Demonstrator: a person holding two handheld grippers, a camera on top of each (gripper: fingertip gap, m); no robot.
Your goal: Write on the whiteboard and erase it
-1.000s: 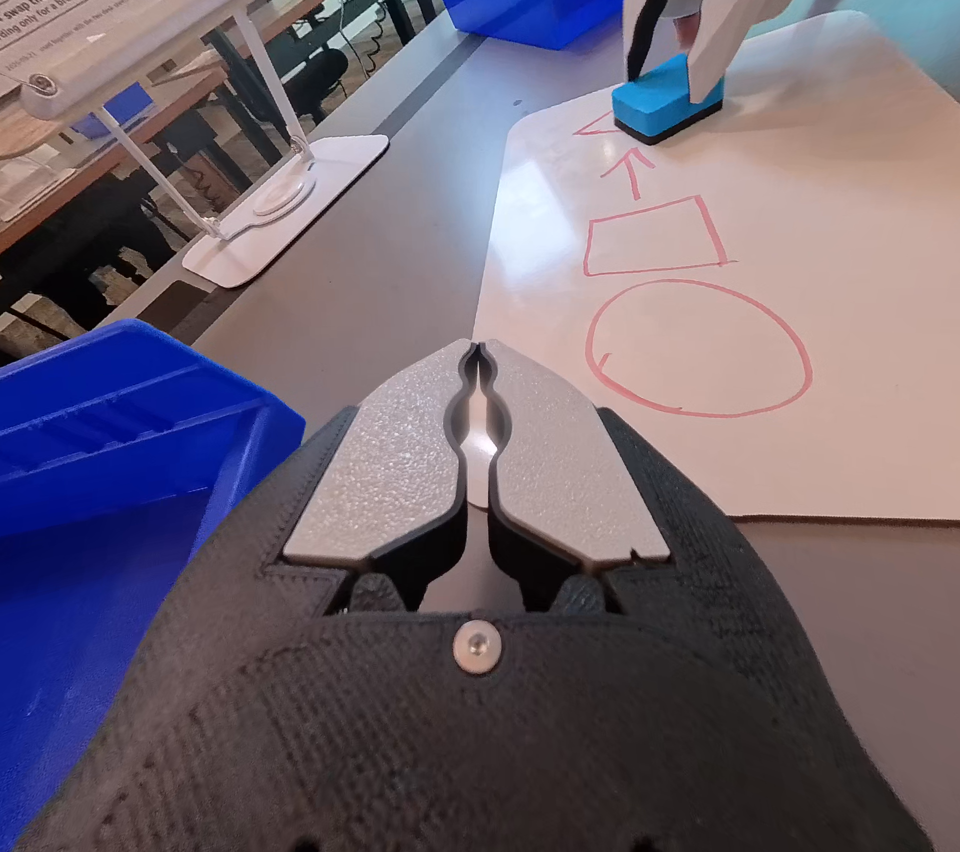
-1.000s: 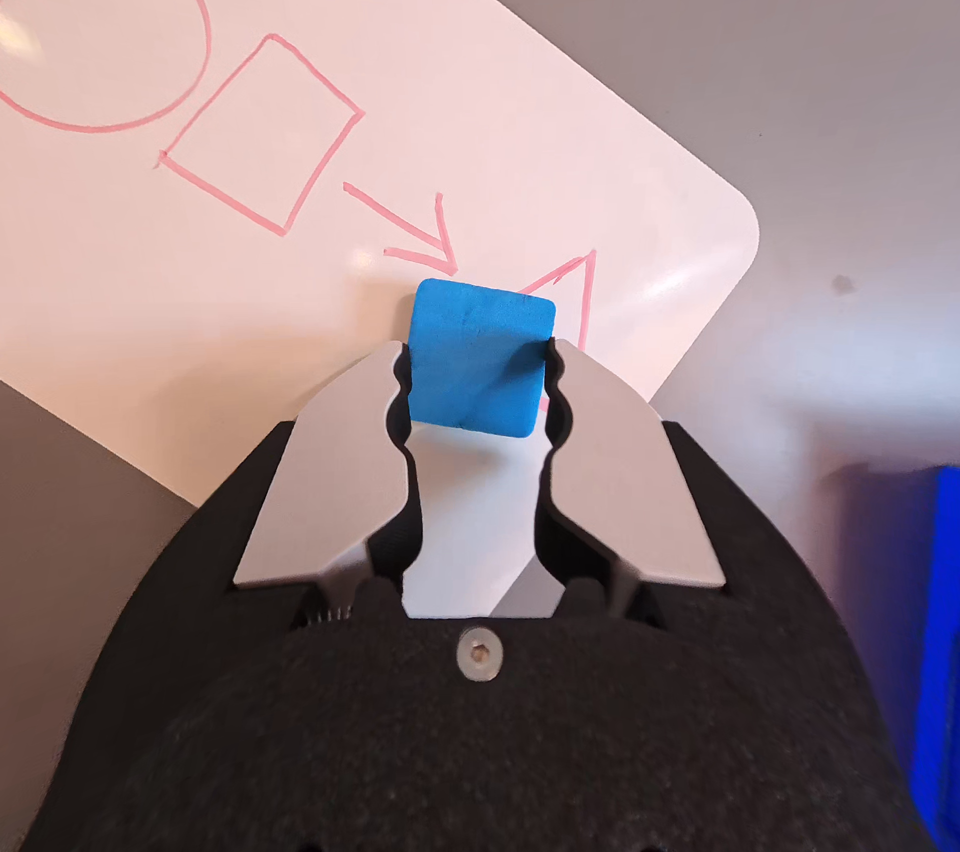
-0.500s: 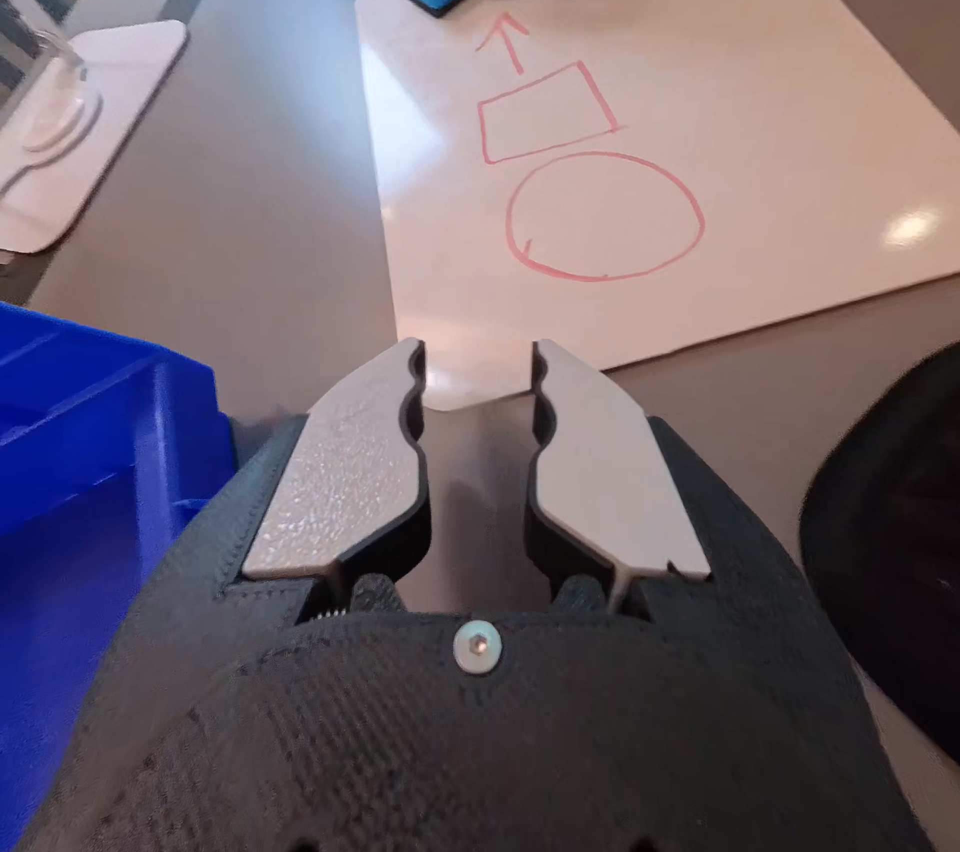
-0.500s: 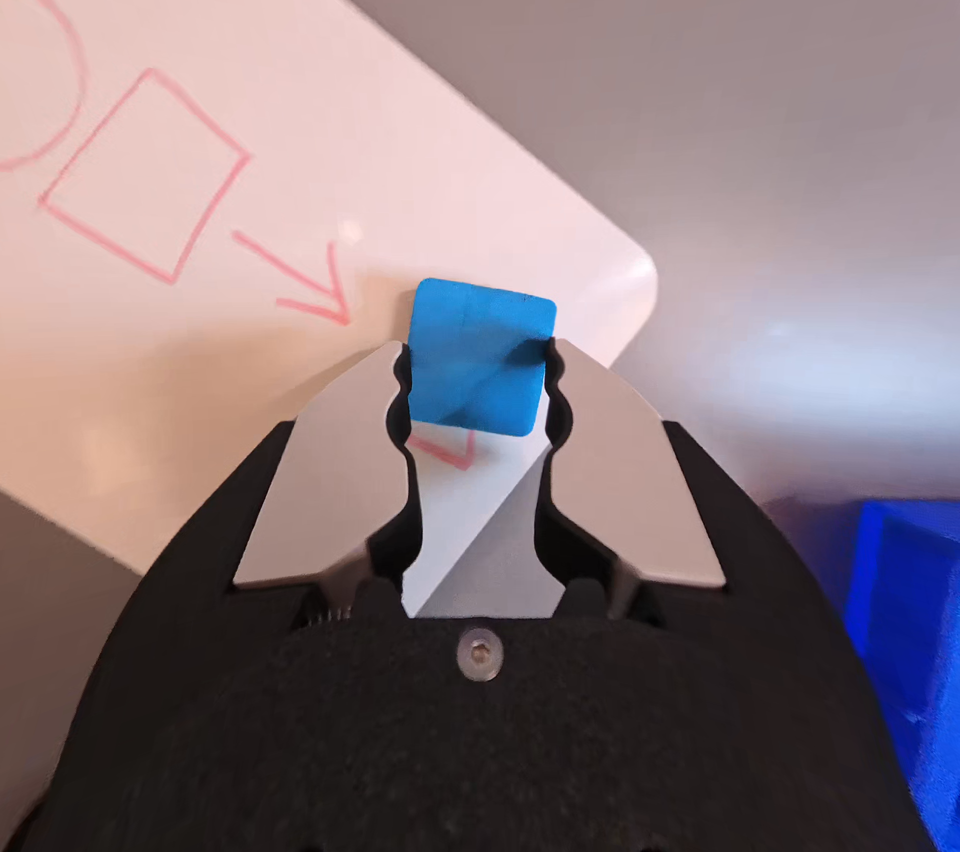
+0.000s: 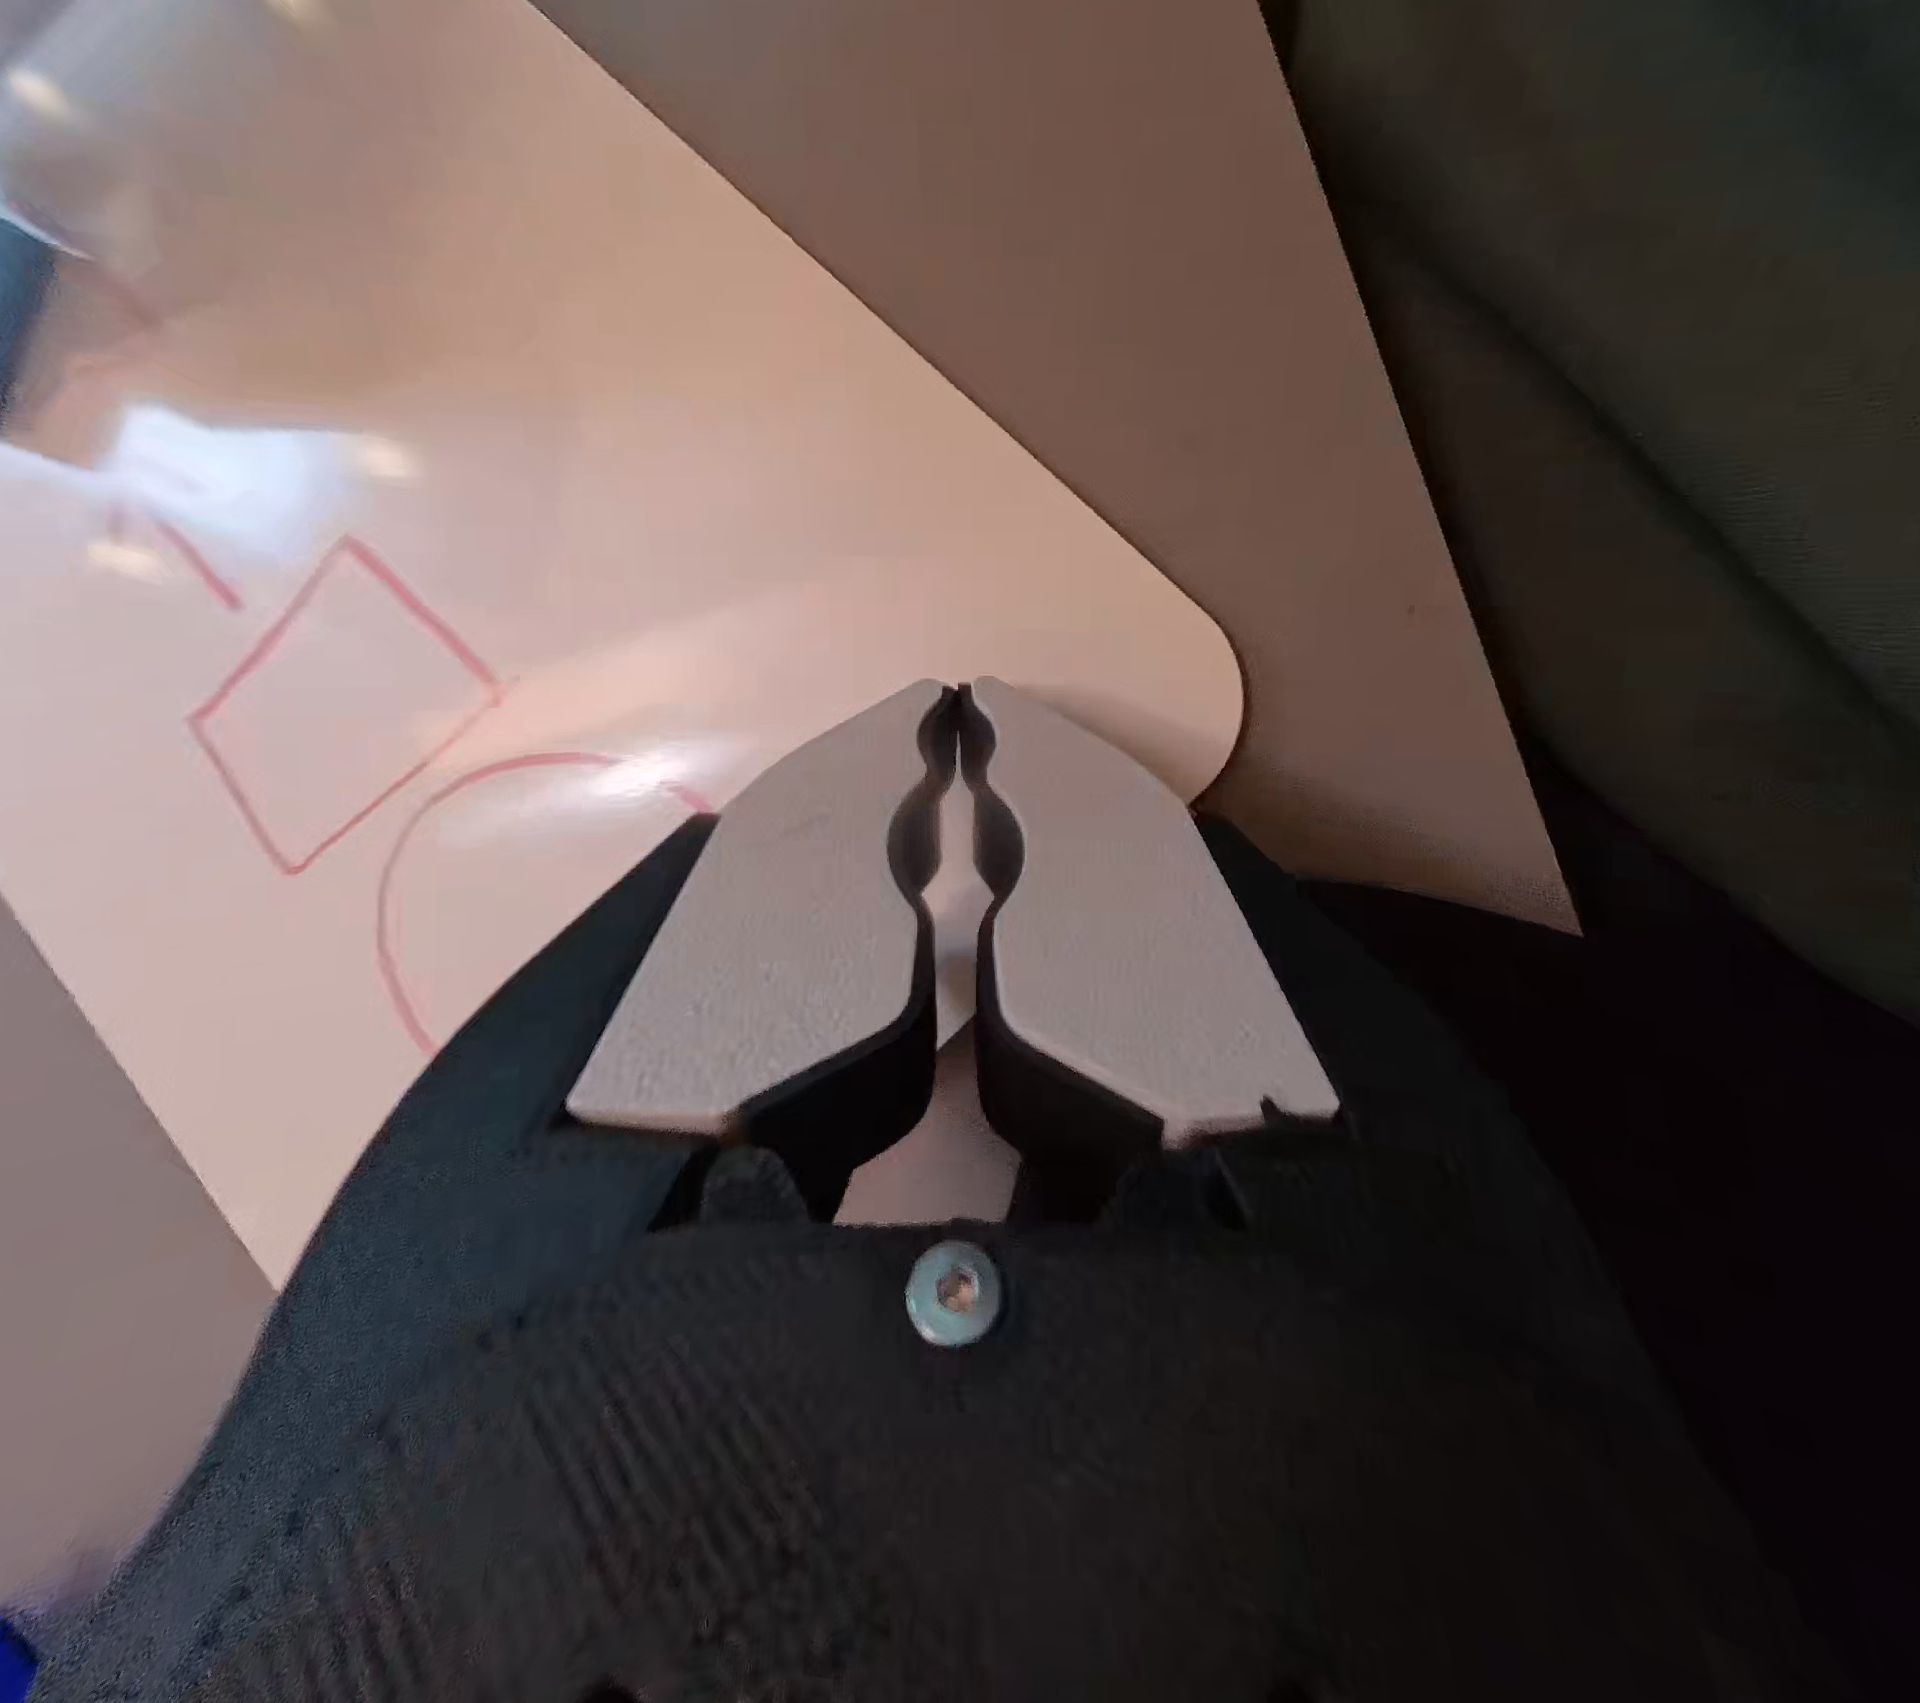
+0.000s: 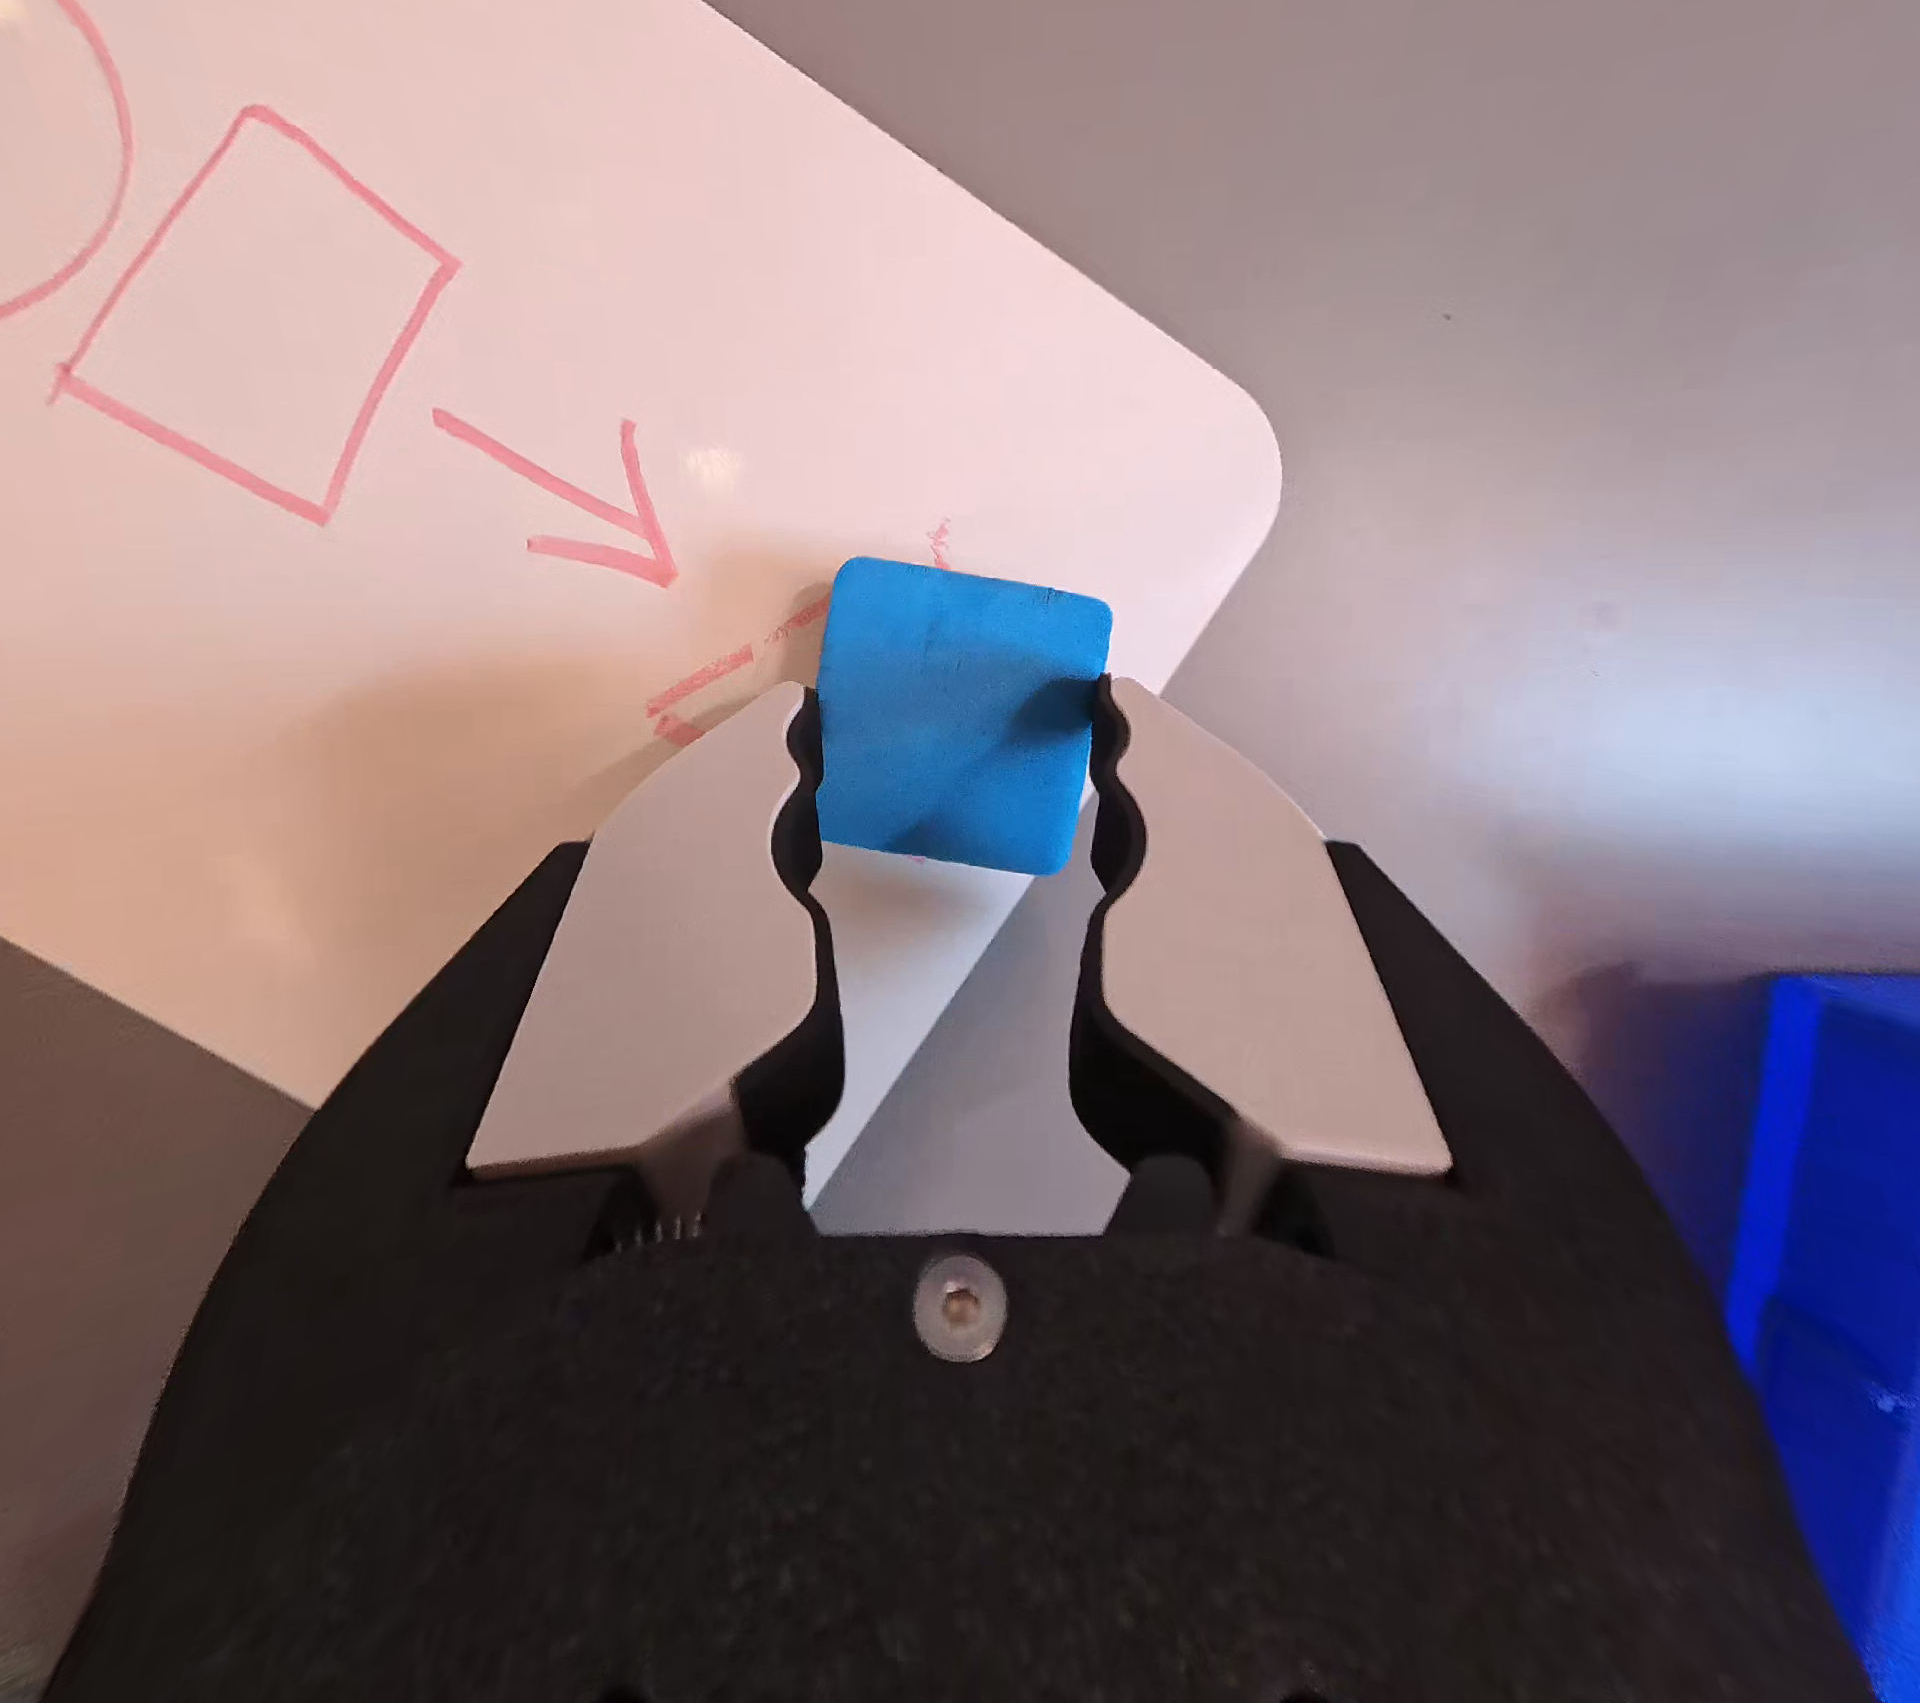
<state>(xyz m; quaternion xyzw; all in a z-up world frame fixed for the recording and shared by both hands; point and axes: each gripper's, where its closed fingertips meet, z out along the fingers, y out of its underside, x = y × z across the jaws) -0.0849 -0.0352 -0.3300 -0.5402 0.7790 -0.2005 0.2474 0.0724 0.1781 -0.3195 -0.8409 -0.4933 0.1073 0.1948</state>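
Note:
A white whiteboard (image 6: 644,219) lies flat on a grey table and bears red marker drawings: a circle, a square (image 6: 260,313), an arrow (image 6: 582,500) and smeared traces of a triangle (image 6: 707,687). My right gripper (image 6: 951,697) is shut on a blue eraser (image 6: 956,718) pressed on the board near its rounded corner. In the left wrist view the whiteboard (image 5: 520,303) shows the square (image 5: 343,708) and part of the circle (image 5: 416,884). My left gripper (image 5: 961,697) is shut and empty, above the board's near corner.
A blue bin (image 6: 1829,1238) stands to the right of the board in the right wrist view. The grey table (image 5: 1039,199) ends at an edge on the right in the left wrist view, with dark blurred shapes (image 5: 1662,406) beyond it.
My right gripper rubbed the eraser over the triangle, which is now mostly smeared away. My left gripper opened, then shut again, and swung over to a corner of the board.

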